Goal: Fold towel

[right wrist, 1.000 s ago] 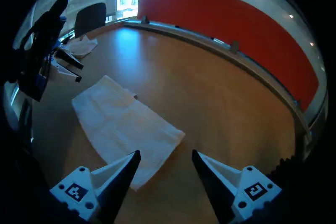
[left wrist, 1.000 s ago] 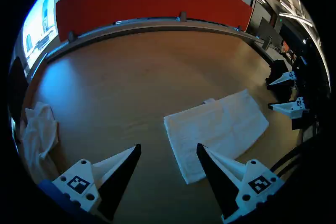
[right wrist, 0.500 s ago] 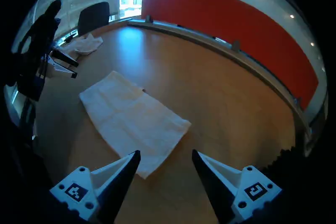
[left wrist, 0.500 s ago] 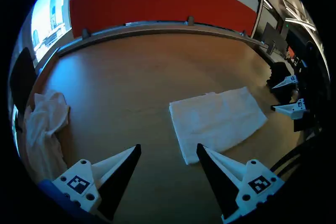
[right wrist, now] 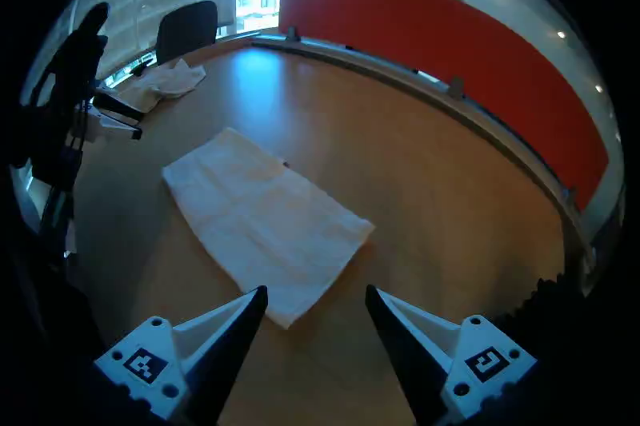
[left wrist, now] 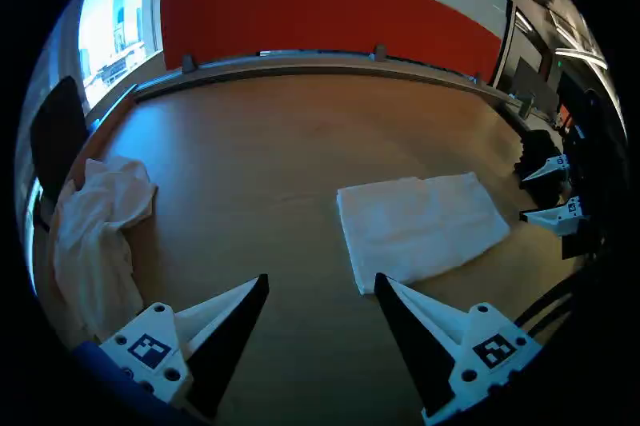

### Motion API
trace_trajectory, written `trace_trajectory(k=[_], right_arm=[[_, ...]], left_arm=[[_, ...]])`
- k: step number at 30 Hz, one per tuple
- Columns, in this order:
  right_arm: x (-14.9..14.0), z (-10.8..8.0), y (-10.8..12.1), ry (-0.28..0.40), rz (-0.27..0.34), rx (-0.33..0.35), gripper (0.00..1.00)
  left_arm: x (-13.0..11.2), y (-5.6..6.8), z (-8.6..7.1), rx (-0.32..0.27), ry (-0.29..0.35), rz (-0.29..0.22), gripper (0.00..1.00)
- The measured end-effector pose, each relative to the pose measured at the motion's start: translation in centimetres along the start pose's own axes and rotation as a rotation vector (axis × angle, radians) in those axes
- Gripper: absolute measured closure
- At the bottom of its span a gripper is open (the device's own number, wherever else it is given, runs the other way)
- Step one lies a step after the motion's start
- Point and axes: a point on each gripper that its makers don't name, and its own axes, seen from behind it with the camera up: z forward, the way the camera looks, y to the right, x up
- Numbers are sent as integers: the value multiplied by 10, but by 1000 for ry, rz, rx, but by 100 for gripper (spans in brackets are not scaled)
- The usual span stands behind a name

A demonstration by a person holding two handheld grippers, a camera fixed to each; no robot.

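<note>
Off on the left a crumpled cloth (left wrist: 96, 226) sat at the table (left wrist: 264, 138) edge. Left gripper (left wrist: 320, 278) was wide open, holding nothing. The towel (left wrist: 420, 222) lay flat mid-table, a neat rectangle. Right gripper (right wrist: 316, 290) was wide open and empty too, with the towel's near corner showing between its fingers. It looked soft, light and floppy, so I'd pinch two corners of one short edge.

Towel (left wrist: 420, 230) lies flat on the desk (left wrist: 264, 130), set in from the near edge, right of centre in the left gripper view. Second cloth (left wrist: 100, 234) lies heaped at the desk's left edge, well apart from the towel. Chair (left wrist: 52, 138) stands just beyond that edge. Partition (left wrist: 320, 14) runs along the far edge.
</note>
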Motion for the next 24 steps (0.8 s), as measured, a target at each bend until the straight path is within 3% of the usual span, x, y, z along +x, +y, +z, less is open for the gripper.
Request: trace_trajectory(k=[9, 24], right_arm=[[-4, 5, -7, -20, -48, 41, 5], [-11, 17, -17, -67, -118, 97, 5]], left_arm=[[-4, -13, -25, 44, 78, -33, 2], [7, -35, -66, 113, 282, -6, 2]])
